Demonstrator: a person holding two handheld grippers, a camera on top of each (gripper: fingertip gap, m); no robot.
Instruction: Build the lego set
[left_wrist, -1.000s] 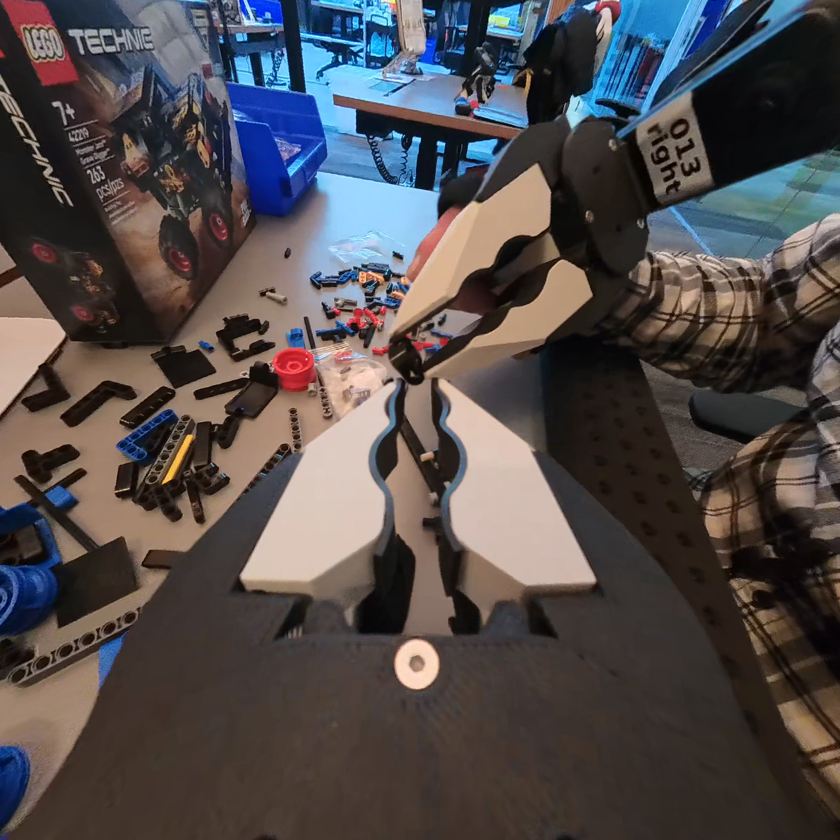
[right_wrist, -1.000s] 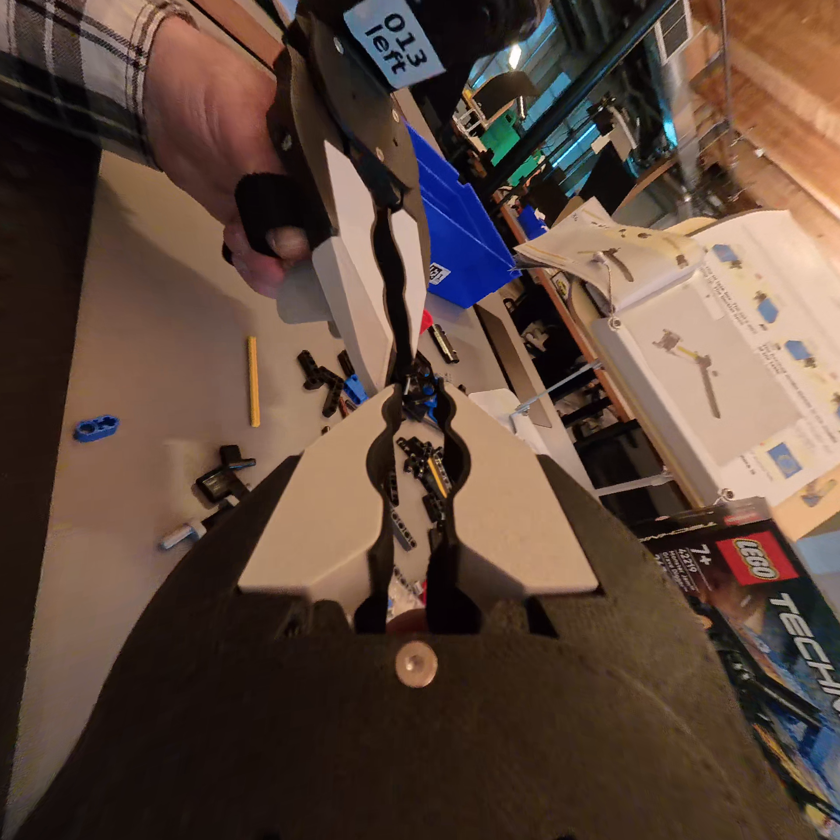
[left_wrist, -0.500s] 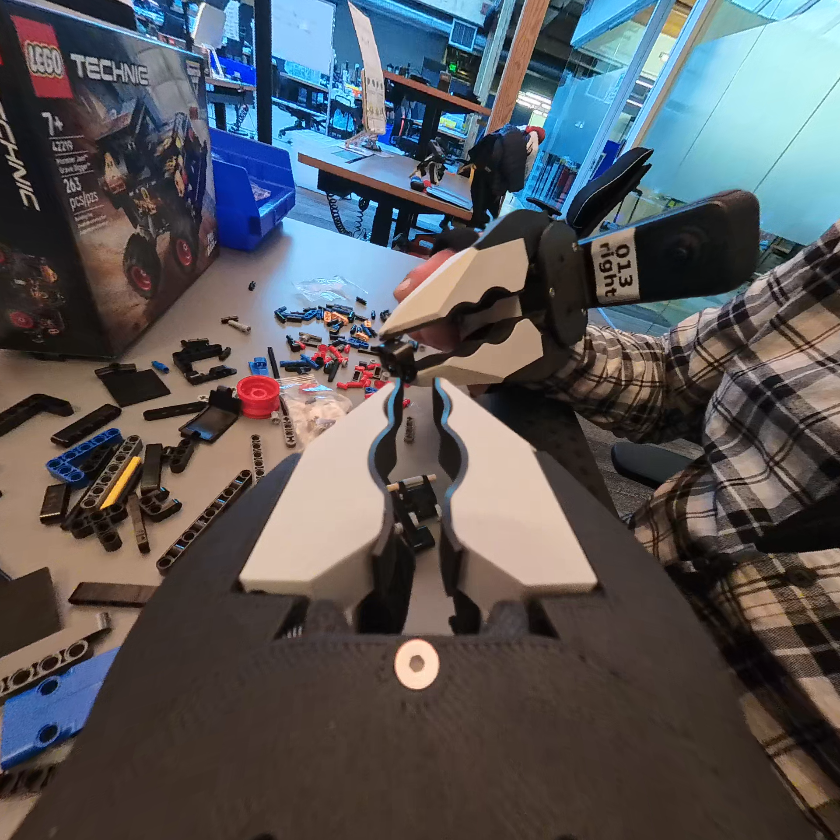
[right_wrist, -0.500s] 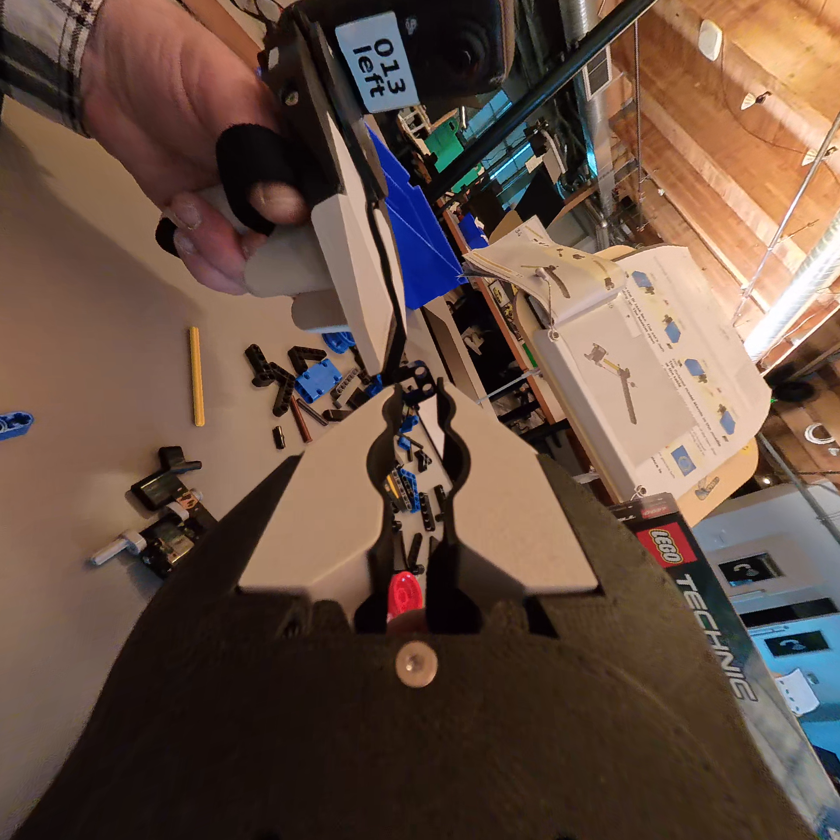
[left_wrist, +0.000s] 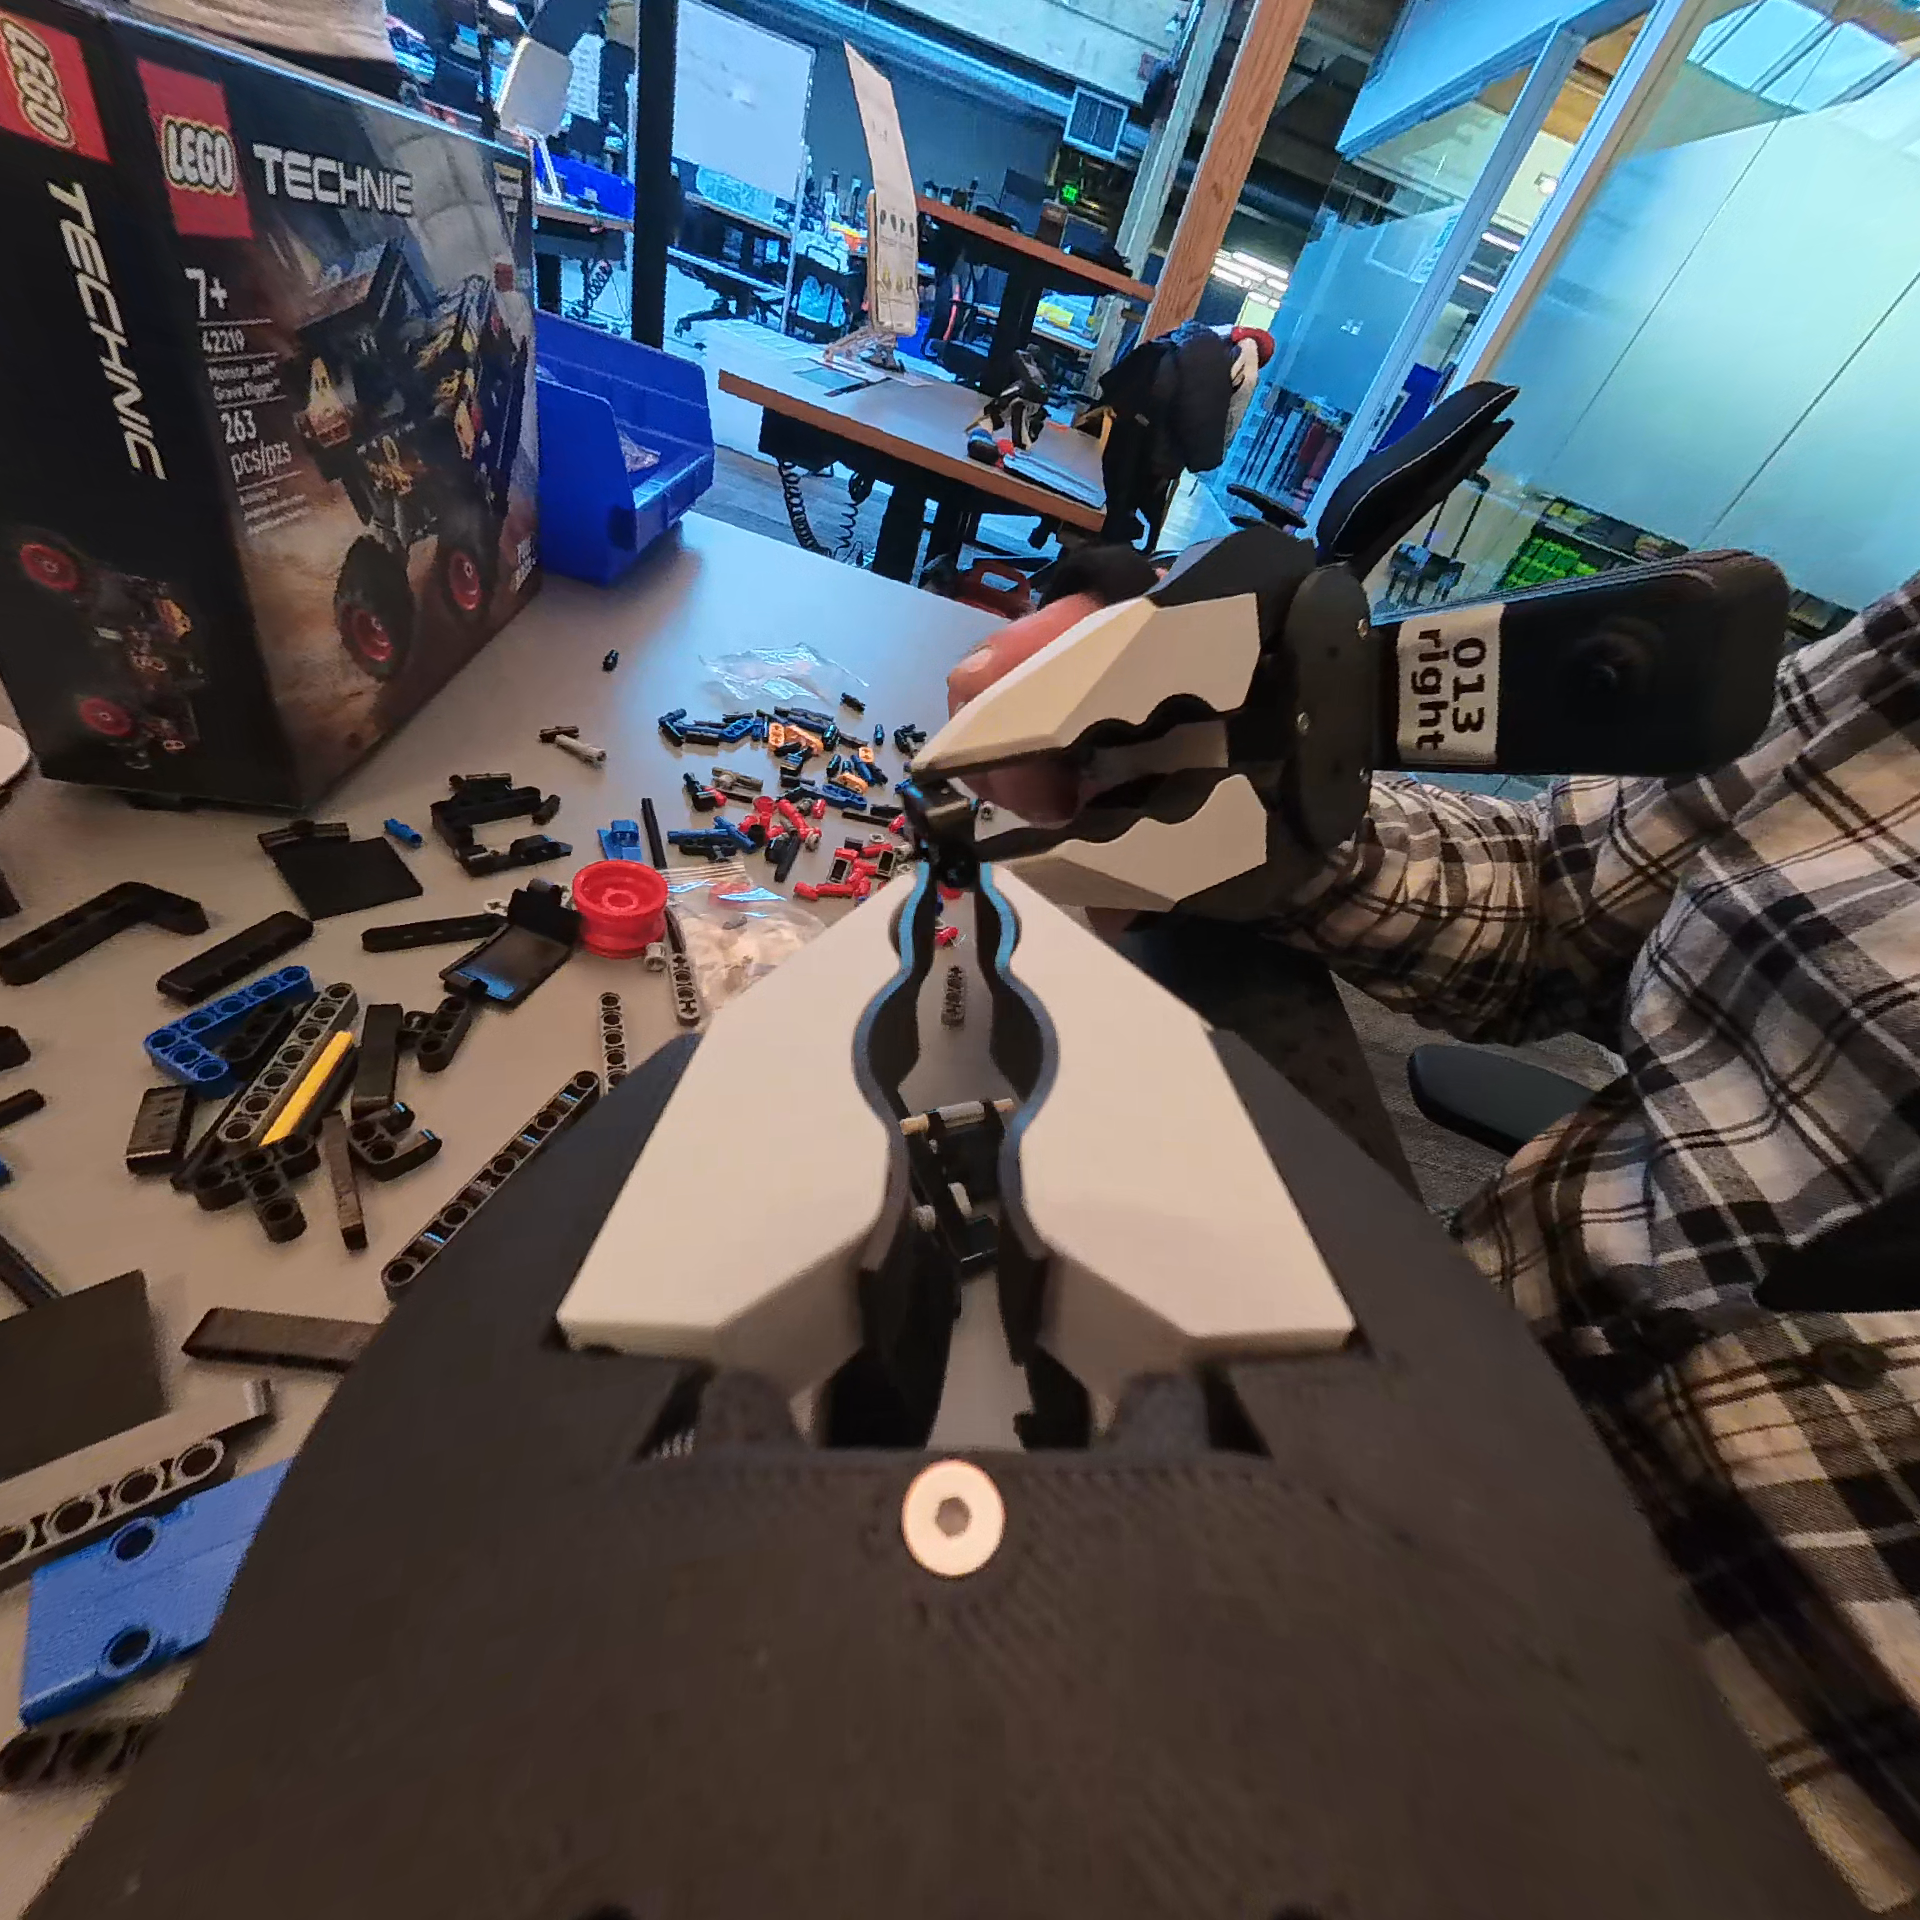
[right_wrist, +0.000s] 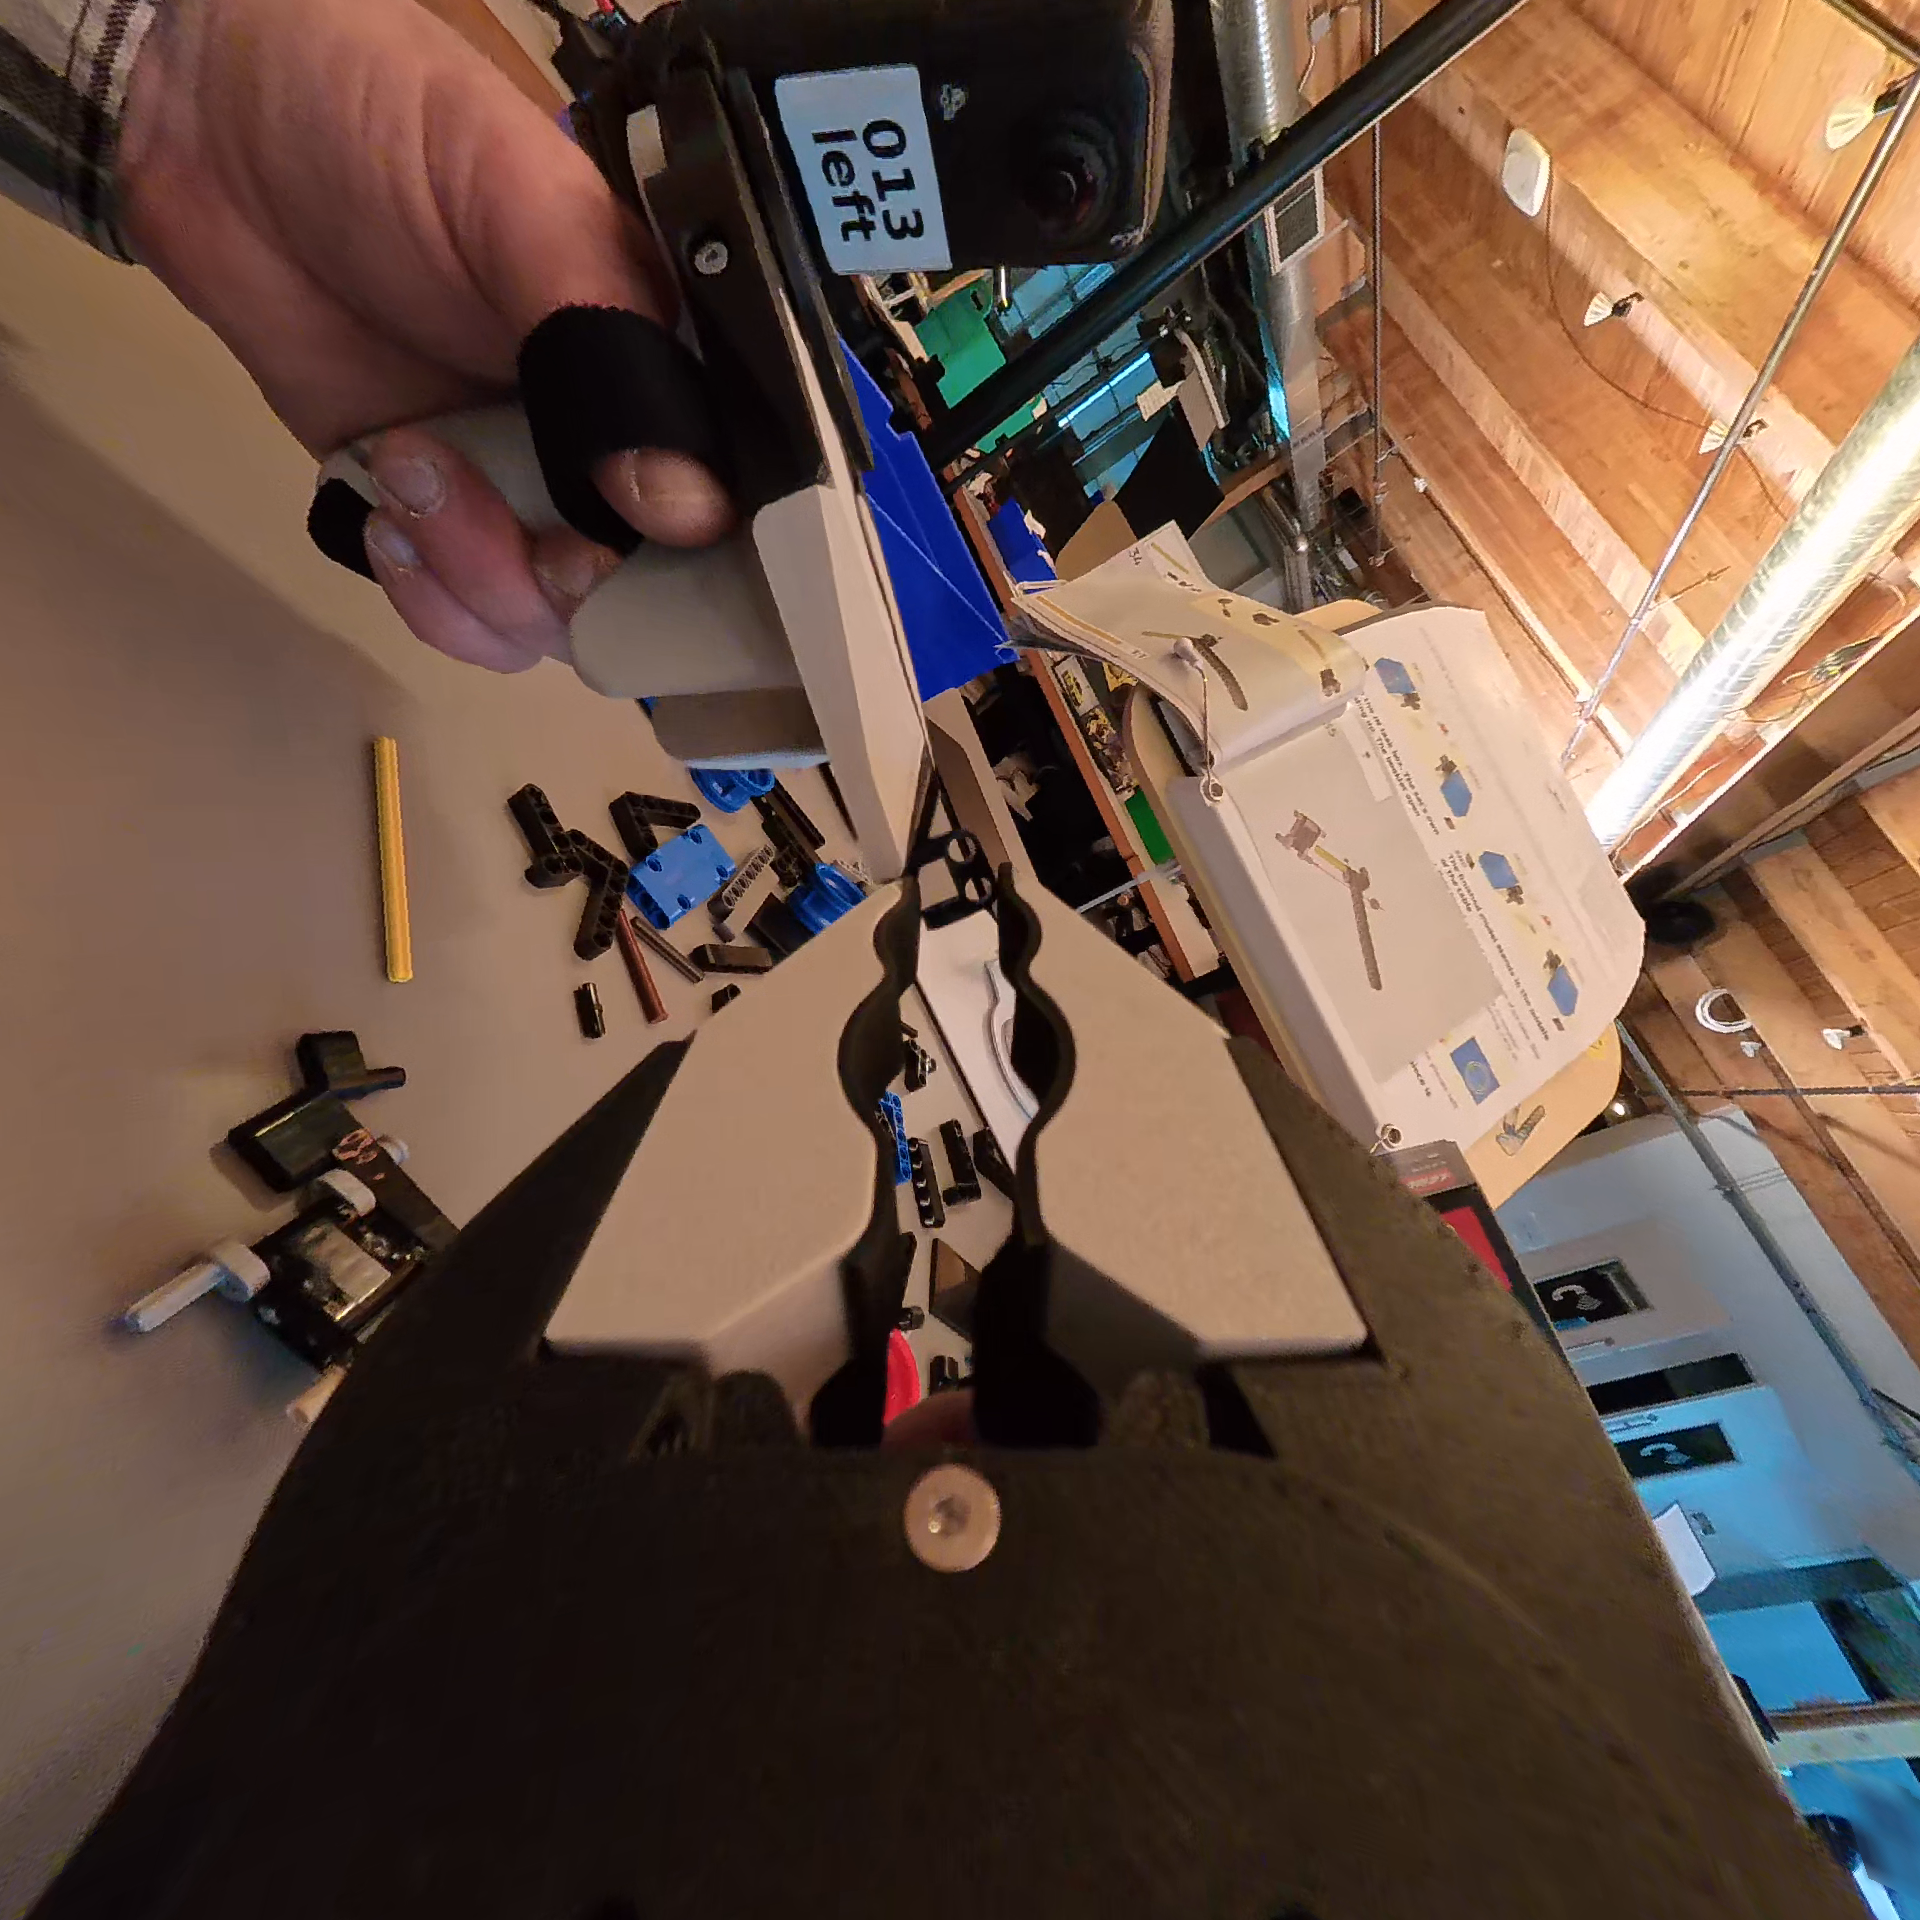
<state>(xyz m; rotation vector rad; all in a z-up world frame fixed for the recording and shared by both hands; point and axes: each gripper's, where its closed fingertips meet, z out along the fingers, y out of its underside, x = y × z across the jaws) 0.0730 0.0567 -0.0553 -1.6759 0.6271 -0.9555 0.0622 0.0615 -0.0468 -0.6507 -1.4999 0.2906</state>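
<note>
At frame centre in both wrist views, the left gripper (left_wrist: 951, 883) and right gripper (right_wrist: 956, 883) meet tip to tip, each clamped on the same small black piece (right_wrist: 961, 868) held in the air above the table (left_wrist: 644, 623). Each gripper carries a white printed label. Loose parts (left_wrist: 790, 790) lie scattered at left of the left view, with a red wheel (left_wrist: 619, 906). A printed box (left_wrist: 260, 416) stands upper left; an open manual (right_wrist: 1382, 883) shows at right in the right view.
</note>
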